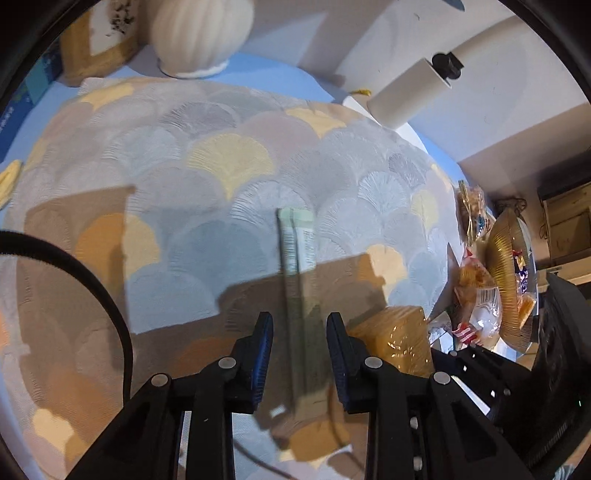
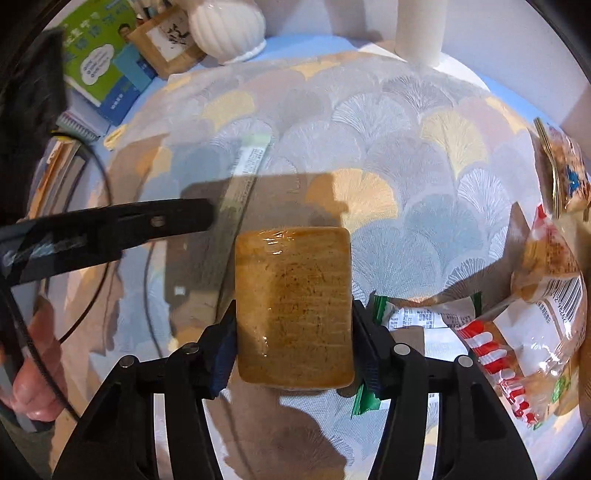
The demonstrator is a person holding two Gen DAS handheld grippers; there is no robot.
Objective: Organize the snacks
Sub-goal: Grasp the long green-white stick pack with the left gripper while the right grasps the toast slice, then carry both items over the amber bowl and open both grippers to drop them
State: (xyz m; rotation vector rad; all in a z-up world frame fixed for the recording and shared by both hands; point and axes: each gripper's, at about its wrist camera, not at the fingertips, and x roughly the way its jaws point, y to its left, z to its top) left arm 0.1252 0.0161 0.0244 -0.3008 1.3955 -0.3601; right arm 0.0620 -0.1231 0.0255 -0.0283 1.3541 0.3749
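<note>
My left gripper is open, its jaws on either side of a long pale green snack bar that lies on the fan-patterned cloth; the bar looks blurred and I cannot tell if the pads touch it. My right gripper is shut on a brown wrapped cake block, which also shows in the left wrist view. The bar and the left gripper's finger show in the right wrist view.
Snack bags and a green-edged packet lie at the right. A gold-rimmed glass bowl holds snacks. A white ribbed vase, a paper roll, a wooden frame and books stand at the back.
</note>
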